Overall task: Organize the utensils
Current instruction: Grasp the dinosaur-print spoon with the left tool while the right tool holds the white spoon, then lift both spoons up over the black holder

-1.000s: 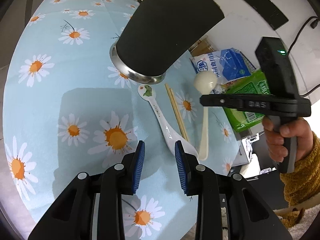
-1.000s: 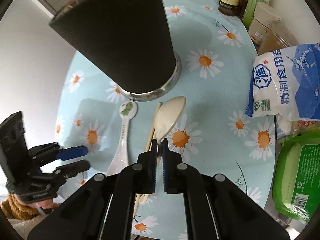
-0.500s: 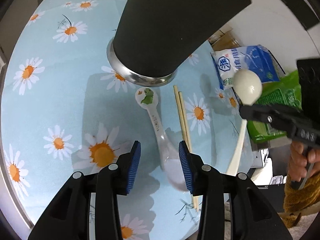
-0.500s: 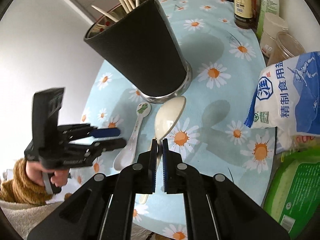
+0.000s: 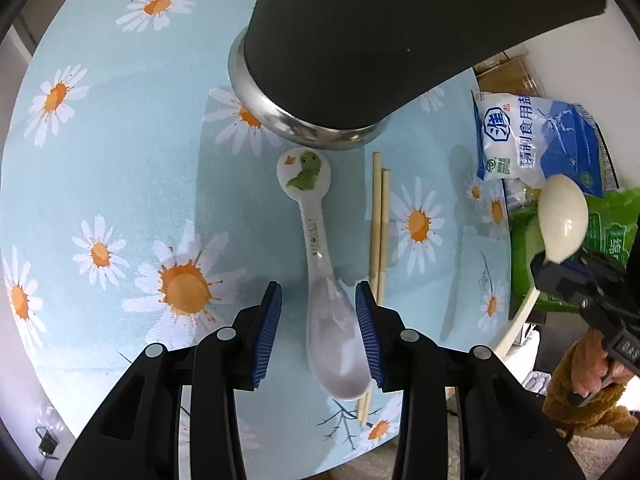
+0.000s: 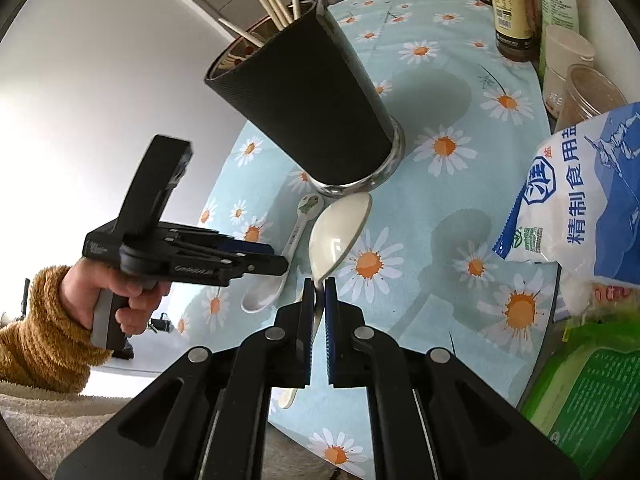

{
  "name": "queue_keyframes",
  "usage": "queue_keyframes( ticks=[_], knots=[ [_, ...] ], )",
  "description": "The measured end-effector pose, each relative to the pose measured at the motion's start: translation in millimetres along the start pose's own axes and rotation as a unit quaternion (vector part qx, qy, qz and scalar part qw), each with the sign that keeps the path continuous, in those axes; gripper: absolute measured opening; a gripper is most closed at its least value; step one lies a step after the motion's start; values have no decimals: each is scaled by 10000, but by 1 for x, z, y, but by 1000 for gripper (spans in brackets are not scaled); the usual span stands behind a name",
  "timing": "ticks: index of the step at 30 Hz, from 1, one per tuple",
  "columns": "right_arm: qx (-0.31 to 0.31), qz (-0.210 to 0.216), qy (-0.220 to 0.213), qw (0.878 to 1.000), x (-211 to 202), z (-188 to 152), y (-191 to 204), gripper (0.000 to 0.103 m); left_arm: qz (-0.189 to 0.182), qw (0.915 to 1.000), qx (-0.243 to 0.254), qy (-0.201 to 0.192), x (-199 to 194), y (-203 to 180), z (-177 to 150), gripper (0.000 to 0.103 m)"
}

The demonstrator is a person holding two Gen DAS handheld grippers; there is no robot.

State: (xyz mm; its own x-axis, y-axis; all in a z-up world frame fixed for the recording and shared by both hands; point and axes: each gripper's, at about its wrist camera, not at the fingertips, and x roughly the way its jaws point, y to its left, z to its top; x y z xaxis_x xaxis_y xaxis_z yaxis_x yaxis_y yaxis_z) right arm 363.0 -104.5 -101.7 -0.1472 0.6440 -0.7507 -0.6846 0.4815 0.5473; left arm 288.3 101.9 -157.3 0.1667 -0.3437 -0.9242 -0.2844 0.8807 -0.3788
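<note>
A black utensil holder (image 6: 304,100) with a steel base stands on the daisy tablecloth and holds several chopsticks (image 6: 272,0); it also shows in the left wrist view (image 5: 400,40). A white spoon with a green dinosaur print (image 5: 320,260) lies on the cloth, its bowl between the open fingers of my left gripper (image 5: 318,316). A pair of chopsticks (image 5: 378,232) lies right of it. My right gripper (image 6: 319,300) is shut on a cream spoon (image 6: 340,232) and holds it above the table; that spoon also shows in the left wrist view (image 5: 562,224).
A blue and white salt bag (image 6: 580,208) and a green packet (image 6: 592,384) lie at the table's right. Sauce bottles (image 6: 508,4) and jars (image 6: 584,92) stand at the back right. The table edge (image 5: 360,456) is just below the spoon's bowl.
My left gripper has moved forward over the dinosaur spoon, so its bowl now lies between the fingers. My right gripper has lifted the cream spoon up off the table.
</note>
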Motion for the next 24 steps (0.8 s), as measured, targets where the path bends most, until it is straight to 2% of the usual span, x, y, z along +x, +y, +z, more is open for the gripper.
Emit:
queue_keyframes(
  ticks=[5, 8, 13, 14, 24],
  knots=[
    [-123, 182, 44, 9997, -2, -1, 2, 6, 53, 9998, -183, 12, 3, -4, 4, 28],
    [-175, 237, 98, 9995, 0, -3, 3, 6, 72, 9997, -222, 100, 6, -6, 4, 13],
    [-227, 320, 163, 9991, -1, -6, 3, 6, 122, 9997, -195, -18, 9, -11, 1, 11],
    [-236, 320, 178, 9991, -1, -7, 3, 6, 118, 9997, -206, -50, 8, -11, 0, 4],
    [-285, 368, 185, 9987, -4, -7, 5, 6, 145, 9990, -208, -364, 0, -19, -12, 4]
  ],
)
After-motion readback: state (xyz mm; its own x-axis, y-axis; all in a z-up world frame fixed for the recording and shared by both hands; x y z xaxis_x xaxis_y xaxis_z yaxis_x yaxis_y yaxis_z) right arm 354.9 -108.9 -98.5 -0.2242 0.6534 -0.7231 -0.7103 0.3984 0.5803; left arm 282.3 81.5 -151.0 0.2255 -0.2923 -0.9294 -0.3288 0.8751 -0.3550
